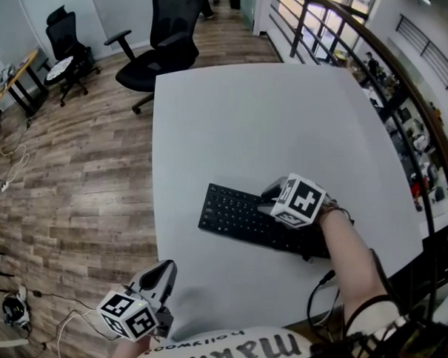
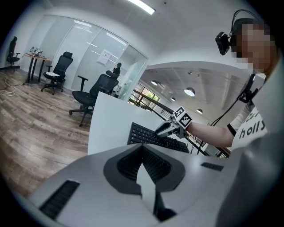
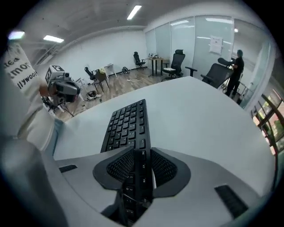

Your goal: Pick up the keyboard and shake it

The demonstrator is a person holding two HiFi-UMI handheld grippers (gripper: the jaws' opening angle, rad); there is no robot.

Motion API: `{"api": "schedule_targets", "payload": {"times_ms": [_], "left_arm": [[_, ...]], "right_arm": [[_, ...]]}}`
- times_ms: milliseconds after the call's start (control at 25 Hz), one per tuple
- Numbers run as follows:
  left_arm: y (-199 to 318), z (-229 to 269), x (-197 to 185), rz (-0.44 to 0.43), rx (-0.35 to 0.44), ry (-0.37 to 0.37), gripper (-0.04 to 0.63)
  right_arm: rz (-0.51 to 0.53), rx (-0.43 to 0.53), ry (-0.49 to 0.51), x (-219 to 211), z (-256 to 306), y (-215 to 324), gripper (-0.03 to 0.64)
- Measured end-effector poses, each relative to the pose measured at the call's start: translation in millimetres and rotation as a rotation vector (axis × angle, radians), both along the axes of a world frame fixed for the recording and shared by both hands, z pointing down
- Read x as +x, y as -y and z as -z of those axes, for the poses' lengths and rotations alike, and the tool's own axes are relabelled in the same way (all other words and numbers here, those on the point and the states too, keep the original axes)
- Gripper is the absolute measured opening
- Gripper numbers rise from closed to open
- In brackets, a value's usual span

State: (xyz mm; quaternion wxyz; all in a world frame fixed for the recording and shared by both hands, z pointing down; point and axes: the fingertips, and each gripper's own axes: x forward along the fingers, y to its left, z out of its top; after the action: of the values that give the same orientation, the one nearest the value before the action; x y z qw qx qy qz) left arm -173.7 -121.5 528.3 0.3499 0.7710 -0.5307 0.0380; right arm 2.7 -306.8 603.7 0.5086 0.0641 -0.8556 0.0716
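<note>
A black keyboard lies flat on the white table, near its front edge. My right gripper reaches over the keyboard's far long edge, right of its middle. In the right gripper view the keyboard runs between the jaws of the right gripper, and both pads sit against its edge strip. My left gripper hovers at the table's front left corner, apart from the keyboard, with its jaws shut on nothing. The left gripper view shows the left gripper pointing at the keyboard and the right gripper.
A black office chair stands just beyond the table's far left corner, another chair farther left by a desk. A railing runs along the table's right side. Cables lie on the wooden floor at left.
</note>
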Motion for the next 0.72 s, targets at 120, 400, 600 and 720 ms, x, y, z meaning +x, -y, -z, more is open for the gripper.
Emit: {"api": "schedule_targets", "payload": {"times_ms": [120, 400, 600, 720], "left_arm": [[1.5, 1.2, 4.2, -0.013, 0.016, -0.001, 0.002], [3.6, 4.2, 16.5, -0.041, 0.046, -0.016, 0.002], [8.5, 6.4, 27.2, -0.070, 0.078, -0.019, 0.002], [19.7, 10.2, 24.3, -0.075, 0.135, 0.018, 0.002]], "right_arm": [[0.007, 0.087, -0.011, -1.4, 7.5, -5.8, 0.143], [0.033, 0.229, -0.038, -8.8, 19.6, -18.7, 0.140], [0.078, 0.350, -0.060, -11.2, 35.7, -31.7, 0.135], [0.094, 0.405, -0.067, -12.2, 43.1, -39.2, 0.130]]}}
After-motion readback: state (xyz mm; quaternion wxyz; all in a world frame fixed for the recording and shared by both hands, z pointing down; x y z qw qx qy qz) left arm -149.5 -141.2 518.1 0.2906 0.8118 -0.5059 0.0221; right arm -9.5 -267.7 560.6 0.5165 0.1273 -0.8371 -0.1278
